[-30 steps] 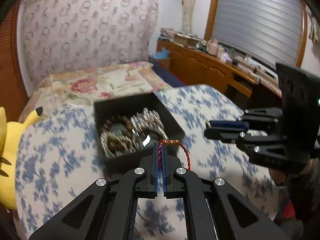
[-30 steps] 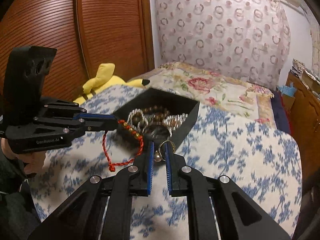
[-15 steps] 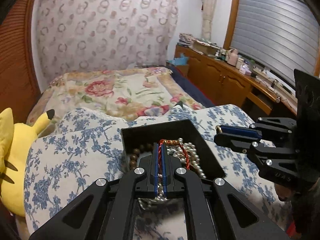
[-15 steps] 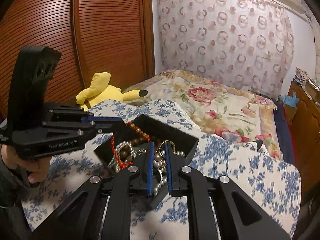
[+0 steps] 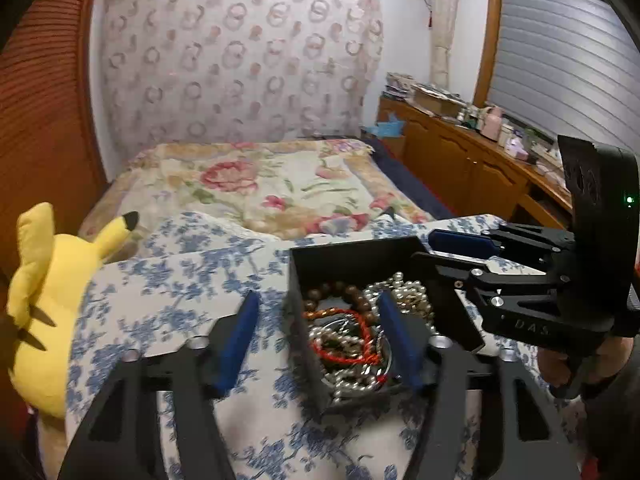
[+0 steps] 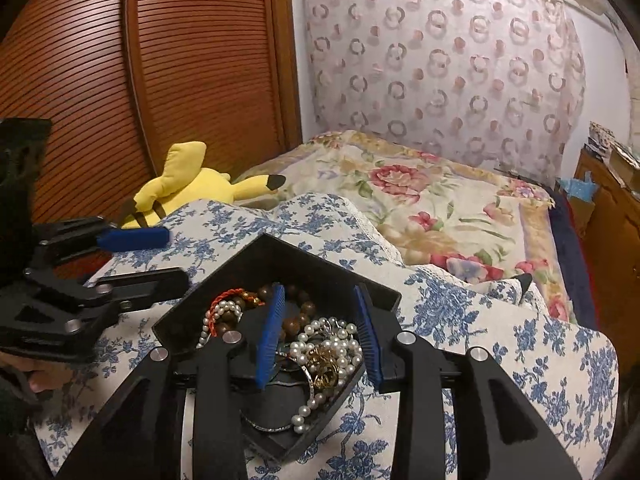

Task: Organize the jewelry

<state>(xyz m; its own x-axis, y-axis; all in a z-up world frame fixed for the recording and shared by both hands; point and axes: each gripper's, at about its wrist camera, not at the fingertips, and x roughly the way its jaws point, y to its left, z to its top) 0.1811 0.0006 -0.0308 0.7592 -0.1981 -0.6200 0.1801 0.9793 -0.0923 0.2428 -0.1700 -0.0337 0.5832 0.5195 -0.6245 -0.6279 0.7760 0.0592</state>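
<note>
A black open box (image 5: 352,254) (image 6: 280,252) sits on the blue-flowered cloth and holds a pile of jewelry. A red cord bracelet (image 5: 348,340) (image 6: 228,296) lies in it, with brown wooden beads (image 5: 344,294) (image 6: 296,320), pearl strands (image 5: 404,288) (image 6: 332,340) and a gold piece (image 6: 324,366). My left gripper (image 5: 316,316) is open and empty, its fingers either side of the box's left wall. My right gripper (image 6: 320,320) is open and empty above the box; it also shows at the right of the left wrist view (image 5: 444,248).
A yellow plush toy (image 5: 36,300) (image 6: 188,184) lies at the left by the wooden louvered wardrobe (image 6: 120,80). A floral bedspread (image 5: 260,188) lies behind the box. A wooden cabinet (image 5: 460,160) with clutter stands at the right.
Both grippers have opened. The red cord bracelet left my left gripper and the gold piece left my right gripper; both now lie in the box. The box looks nearer.
</note>
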